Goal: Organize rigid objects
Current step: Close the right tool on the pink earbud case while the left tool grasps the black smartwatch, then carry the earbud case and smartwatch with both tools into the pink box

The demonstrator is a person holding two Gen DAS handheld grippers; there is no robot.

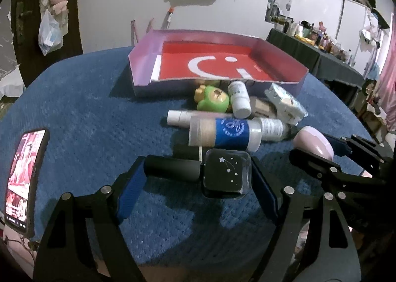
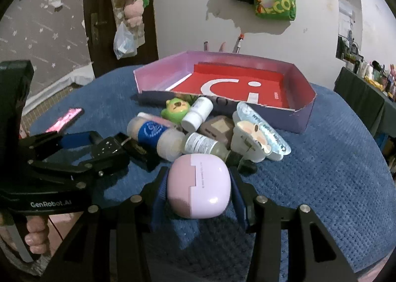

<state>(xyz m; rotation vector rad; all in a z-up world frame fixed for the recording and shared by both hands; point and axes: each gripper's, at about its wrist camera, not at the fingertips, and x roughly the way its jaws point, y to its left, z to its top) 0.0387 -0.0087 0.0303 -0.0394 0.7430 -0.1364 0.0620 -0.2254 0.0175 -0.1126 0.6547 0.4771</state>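
Left gripper (image 1: 198,178) pinches a black nail-polish bottle (image 1: 226,174), cap end toward the left pad, long axis crosswise between the pads, nearer than the pile of bottles (image 1: 224,130). Right gripper (image 2: 198,185) clamps a lilac earbud case (image 2: 199,185), its seam running away from the camera, also just on the near side of the pile. Beyond the pile, touching it: open pink box (image 2: 300,118) with red floor, on blue-covered table (image 2: 321,183). Phone (image 1: 21,178) lies well left of the pile.
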